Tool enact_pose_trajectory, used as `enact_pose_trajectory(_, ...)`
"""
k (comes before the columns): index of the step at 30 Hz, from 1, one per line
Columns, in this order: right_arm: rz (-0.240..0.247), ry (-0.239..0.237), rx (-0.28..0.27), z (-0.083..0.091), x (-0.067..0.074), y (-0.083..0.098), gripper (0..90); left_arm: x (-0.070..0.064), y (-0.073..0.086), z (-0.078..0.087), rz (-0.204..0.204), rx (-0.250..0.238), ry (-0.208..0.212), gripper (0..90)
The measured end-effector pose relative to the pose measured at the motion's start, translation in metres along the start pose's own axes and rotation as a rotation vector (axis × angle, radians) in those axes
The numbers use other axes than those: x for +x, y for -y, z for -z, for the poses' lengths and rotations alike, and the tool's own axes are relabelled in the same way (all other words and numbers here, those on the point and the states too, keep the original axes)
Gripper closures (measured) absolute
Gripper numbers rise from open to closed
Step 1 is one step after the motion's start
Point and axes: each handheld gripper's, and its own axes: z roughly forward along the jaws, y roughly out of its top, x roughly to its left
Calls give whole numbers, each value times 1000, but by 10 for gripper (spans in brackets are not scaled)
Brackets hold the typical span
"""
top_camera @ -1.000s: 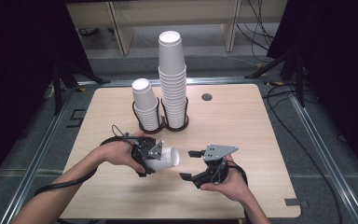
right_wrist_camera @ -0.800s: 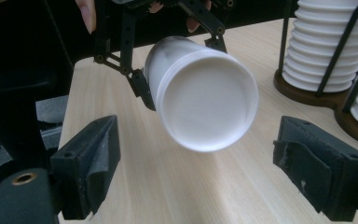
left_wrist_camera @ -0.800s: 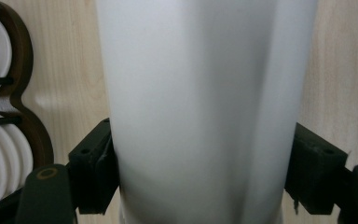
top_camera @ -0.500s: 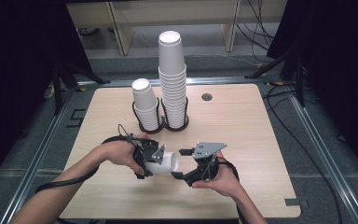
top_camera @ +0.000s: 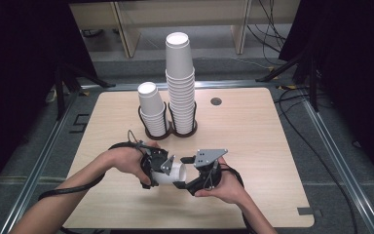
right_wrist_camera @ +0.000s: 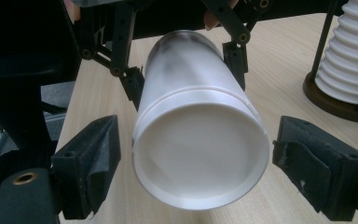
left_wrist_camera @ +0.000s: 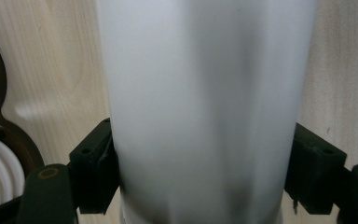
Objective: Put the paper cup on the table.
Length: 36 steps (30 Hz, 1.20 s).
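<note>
Near the cup holder point(top_camera: 168, 127), a white paper cup point(top_camera: 171, 172) was held between both grippers.
Left gripper point(top_camera: 157, 165) had its fingers point(left_wrist_camera: 93, 170) clamped on the cup, lying sideways above the surface point(top_camera: 253, 131) in front of the holder; right gripper point(top_camera: 187, 171) had fingers point(right_wrist_camera: 91, 165) apart, flanking the cup's base without touching.
</note>
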Motion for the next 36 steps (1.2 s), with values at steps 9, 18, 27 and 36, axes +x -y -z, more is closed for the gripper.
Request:
enact_pose_trajectory(9, 30, -11, 3, -4, 1, -1, 193, 0, -1, 0, -9, 9, 8, 231)
enact_pose_trajectory(18, 32, -19, 0, -8, 1, 1, 227, 0, -1, 1, -6, -1, 14, 230)
enact_pose_trajectory(27, 36, -35, -8, -9, 0, 2, 272, 0, -1, 2, -5, -11, 26, 223)
enact_pose_trajectory(36, 64, -33, -21, -4, -2, 5, 283, 0, 3, 4, 4, -83, 22, 191)
